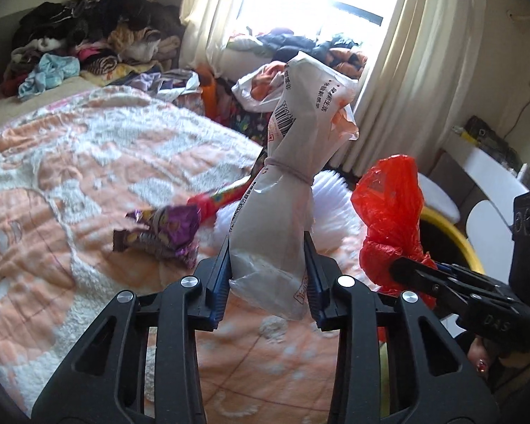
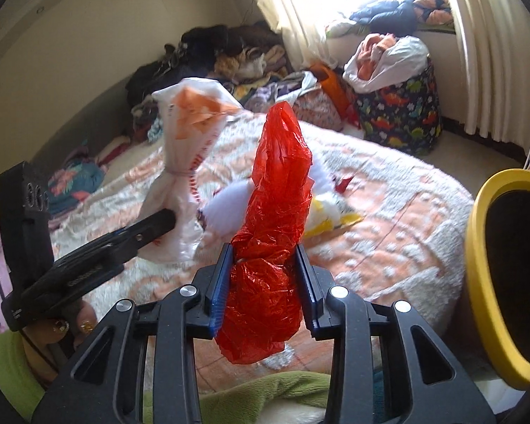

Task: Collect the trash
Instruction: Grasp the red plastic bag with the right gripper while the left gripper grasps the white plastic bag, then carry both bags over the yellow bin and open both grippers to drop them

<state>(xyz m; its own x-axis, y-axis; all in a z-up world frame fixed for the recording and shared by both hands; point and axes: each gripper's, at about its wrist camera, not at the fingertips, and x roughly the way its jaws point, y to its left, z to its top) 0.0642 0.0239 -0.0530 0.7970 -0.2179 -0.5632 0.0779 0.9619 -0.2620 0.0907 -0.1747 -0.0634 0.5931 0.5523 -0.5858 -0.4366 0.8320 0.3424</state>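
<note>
The left gripper (image 1: 268, 247) is clamped on a white printed bag (image 1: 293, 162), pads pressing its lower body from both sides. The bag stands upright between the jaws and is tied with a band at its middle; its open top flares above the tie.

The right gripper (image 2: 264, 263) is clamped on a crumpled red plastic bag (image 2: 279, 190), jaws narrowed against the bunched lower part. The bag's upper end rises above the jaws and its tail hangs below them. In the left wrist view the same gripper sits just beside the white bag, to its right.

Both bags are held above the bed (image 1: 70, 162), near its foot edge. The bed carries an orange-and-white blanket. A purple snack wrapper (image 1: 166, 233) lies on the blanket, left of the white bag. White and yellow scraps (image 2: 332, 212) lie on the blanket behind the red bag.

A yellow bin (image 2: 484, 247) stands beside the bed, at the right edge of the right wrist view.
</note>
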